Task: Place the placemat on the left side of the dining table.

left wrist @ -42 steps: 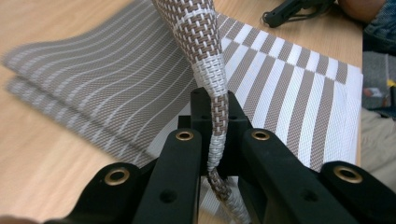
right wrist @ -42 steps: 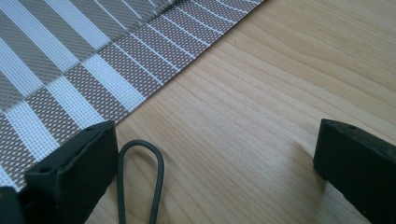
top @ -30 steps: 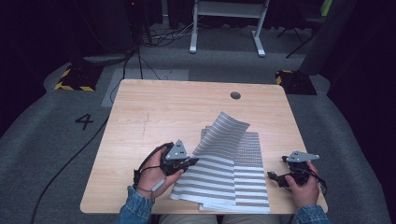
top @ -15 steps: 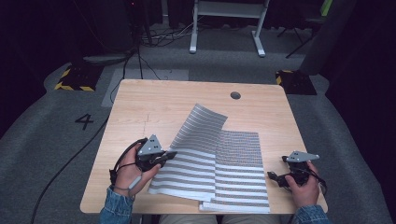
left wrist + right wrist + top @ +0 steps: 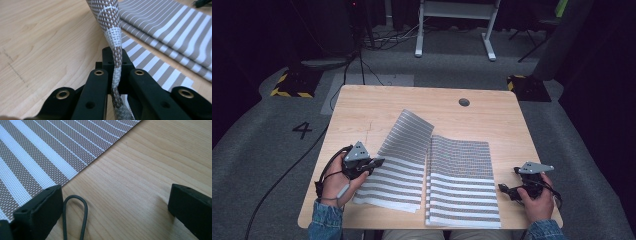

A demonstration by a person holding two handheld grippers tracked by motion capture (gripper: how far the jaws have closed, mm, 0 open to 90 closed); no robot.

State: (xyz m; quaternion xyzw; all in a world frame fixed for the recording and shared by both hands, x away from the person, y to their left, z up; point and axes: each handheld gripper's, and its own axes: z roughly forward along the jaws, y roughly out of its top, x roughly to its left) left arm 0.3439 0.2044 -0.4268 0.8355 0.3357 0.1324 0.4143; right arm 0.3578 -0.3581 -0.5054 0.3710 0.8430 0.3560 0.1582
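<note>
A brown-and-white striped woven mat (image 5: 462,180) lies on the wooden table (image 5: 362,110). Its left half (image 5: 404,150) is lifted and tilted, drawn out to the left. My left gripper (image 5: 374,162) is shut on that half's edge; in the left gripper view the woven edge (image 5: 116,50) stands pinched between the black jaws. My right gripper (image 5: 507,190) rests on the table just right of the mat's flat right half, open, with bare wood between its jaws (image 5: 115,202). The mat's edge (image 5: 37,157) lies by the left jaw.
A round cable hole (image 5: 464,102) sits in the table's far right part. A thin dark cord loop (image 5: 75,212) lies on the wood by my right gripper. Beyond the table are grey floor, cables (image 5: 362,65) and a white stand (image 5: 454,30).
My left gripper has pulled the mat's upper half leftward, unfolding it from the right half. The right gripper has stayed put.
</note>
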